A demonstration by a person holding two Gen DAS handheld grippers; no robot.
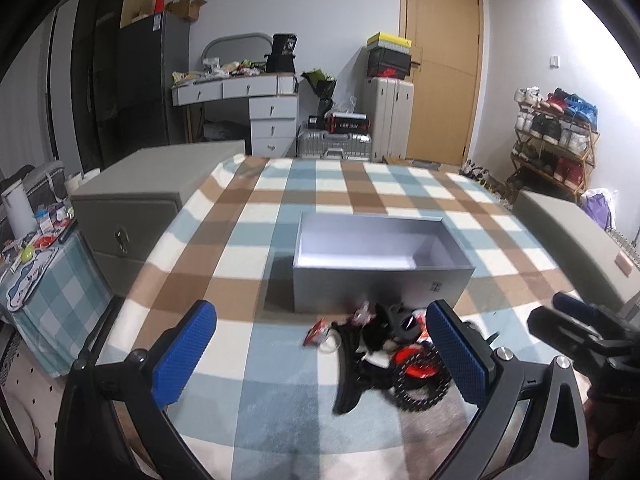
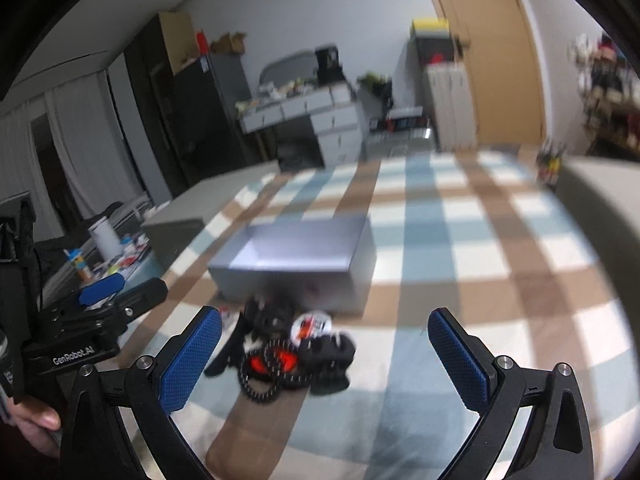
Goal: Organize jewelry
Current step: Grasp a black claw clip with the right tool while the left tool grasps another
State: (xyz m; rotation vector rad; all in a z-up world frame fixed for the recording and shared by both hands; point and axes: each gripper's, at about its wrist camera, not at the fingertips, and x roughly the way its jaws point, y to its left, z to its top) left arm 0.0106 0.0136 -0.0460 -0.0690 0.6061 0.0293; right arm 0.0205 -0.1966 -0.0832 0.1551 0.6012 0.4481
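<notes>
A pile of hair accessories and jewelry (image 1: 384, 352), black clips, a black coiled tie and red pieces, lies on the checked cloth just in front of an open grey box (image 1: 380, 264). My left gripper (image 1: 320, 356) is open and empty, with the pile just left of its right finger. In the right wrist view the same pile (image 2: 288, 356) lies in front of the box (image 2: 296, 264), and my right gripper (image 2: 324, 364) is open and empty above it. The right gripper also shows at the right edge of the left wrist view (image 1: 576, 320).
The checked tablecloth (image 1: 360, 184) covers the table. A grey cabinet (image 1: 132, 200) stands at the left, a grey bench (image 1: 576, 236) at the right. A cluttered side table (image 1: 36, 248) is far left. Drawers, suitcases, a door and a shoe rack stand behind.
</notes>
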